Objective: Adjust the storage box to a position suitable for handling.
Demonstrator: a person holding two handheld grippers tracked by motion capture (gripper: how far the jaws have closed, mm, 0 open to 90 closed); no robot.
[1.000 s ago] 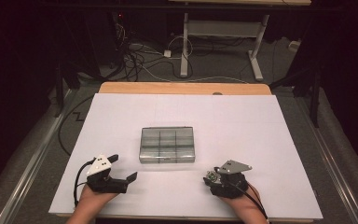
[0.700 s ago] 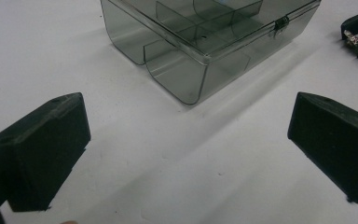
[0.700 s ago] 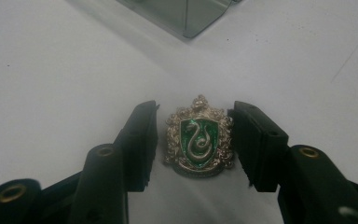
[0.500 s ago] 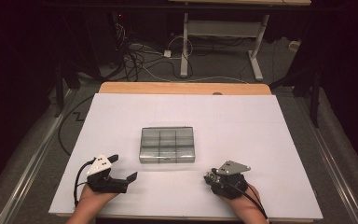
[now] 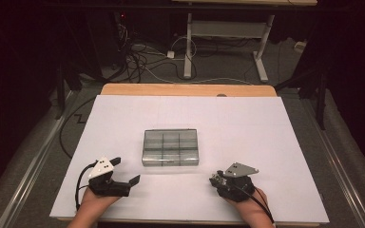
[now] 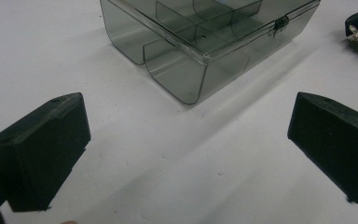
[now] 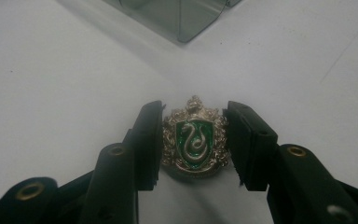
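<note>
Badge (image 7: pixel 195 138) pinched in right claw (image 7: pixel 194 140); box (image 5: pixel 170 147) well apart.

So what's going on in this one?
A person sits at a white-topped table with a gripper in each hand. The right gripper is shut on a small crest badge with a green shield and silver snake. The left gripper is open and holds nothing. Between them, farther back, stands a closed, smoky clear compartment box.

The box (image 6: pixel 200 42) looks like smooth, glossy smoked plastic, the crest pin (image 7: pixel 195 138) is shiny gilt metal with green enamel — the table cover (image 5: pixel 247 128) is matt white.
</note>
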